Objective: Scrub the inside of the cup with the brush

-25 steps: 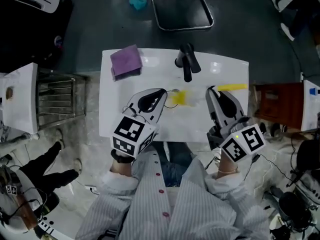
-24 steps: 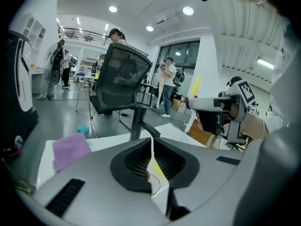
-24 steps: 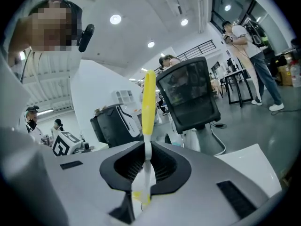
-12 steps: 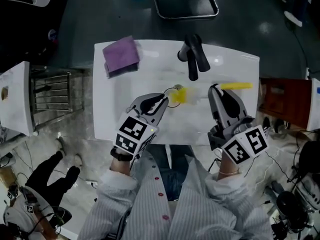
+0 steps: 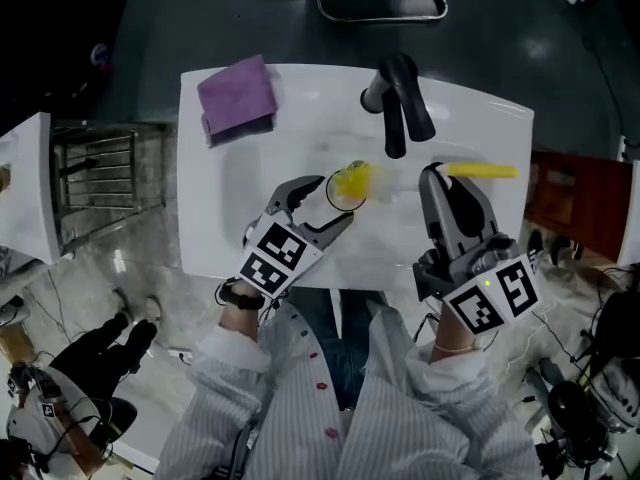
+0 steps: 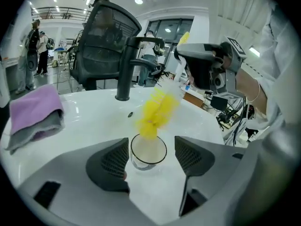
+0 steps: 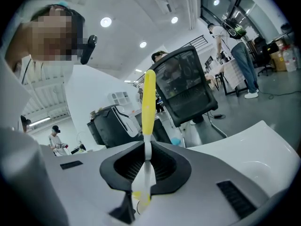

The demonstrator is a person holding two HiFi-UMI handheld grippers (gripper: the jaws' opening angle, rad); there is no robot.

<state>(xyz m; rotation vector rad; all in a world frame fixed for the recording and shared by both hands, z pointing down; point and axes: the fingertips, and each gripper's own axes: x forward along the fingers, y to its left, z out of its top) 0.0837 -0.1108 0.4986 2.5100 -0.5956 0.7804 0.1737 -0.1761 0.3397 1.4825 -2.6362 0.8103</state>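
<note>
A clear glass cup [image 6: 148,158] stands upright in the white basin [image 5: 250,208], between the jaws of my left gripper [image 6: 151,146]. Those jaws have just been opening and now stand apart, with a gap on each side of the cup. In the head view the cup [image 5: 344,192] sits just ahead of the left gripper [image 5: 322,206]. My right gripper [image 5: 441,182] is shut on the brush's white shaft [image 7: 147,152]. The brush's yellow handle end [image 5: 483,172] points right, and its yellow bristle head [image 6: 155,109] hangs at the cup's mouth.
A black faucet [image 5: 397,93] rises at the basin's far edge. A folded purple cloth [image 5: 237,95] lies at the far left corner. A metal rack [image 5: 95,173] stands left of the basin and a black office chair [image 6: 110,41] behind it.
My left gripper has come down toward the basin and its jaws, together before, have spread on both sides of the cup. The right gripper with the brush has sunk a little.
</note>
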